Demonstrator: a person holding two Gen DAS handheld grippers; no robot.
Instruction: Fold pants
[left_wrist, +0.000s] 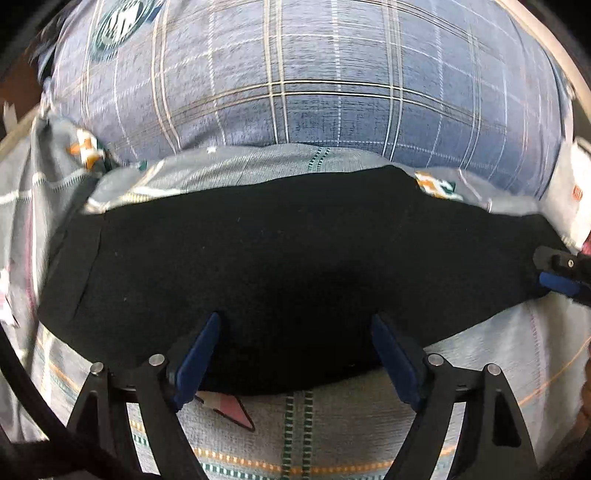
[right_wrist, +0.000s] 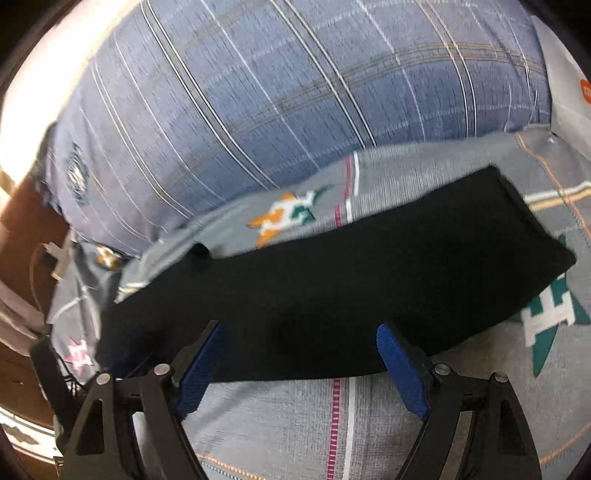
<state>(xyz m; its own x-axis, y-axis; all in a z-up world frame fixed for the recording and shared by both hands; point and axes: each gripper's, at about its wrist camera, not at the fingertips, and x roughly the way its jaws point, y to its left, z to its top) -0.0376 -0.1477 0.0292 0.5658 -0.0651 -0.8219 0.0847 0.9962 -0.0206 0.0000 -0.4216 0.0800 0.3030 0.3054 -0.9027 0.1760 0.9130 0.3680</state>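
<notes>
Left claw (left_wrist: 295, 354) spread wide, holding nothing. Right claw (right_wrist: 299, 363) spread wide too. Black pants (left_wrist: 277, 266) lying flat on the bed (left_wrist: 332, 424), at 12 o'clock just past both claws, long side running 9 to 3. Both equally near.

Plain black pants (left_wrist: 280, 266) stretch across just beyond the fingers (left_wrist: 199, 354), which carry bright blue ribbed pads on black frames. Beneath the pants and under the fingers lies a grey bedsheet (left_wrist: 332, 428) crossed by thin orange, green, white and magenta dashed stripes, with star-like motifs in orange, teal and white. One large teal-and-white motif (right_wrist: 550, 314) shows right of the right gripper's fingers (right_wrist: 402, 369). Farther ahead of the fingers rises a blue-grey plaid pillow (left_wrist: 314, 74) with white, tan and dark lines and a round dark green emblem (left_wrist: 118, 26) at its upper left.
</notes>
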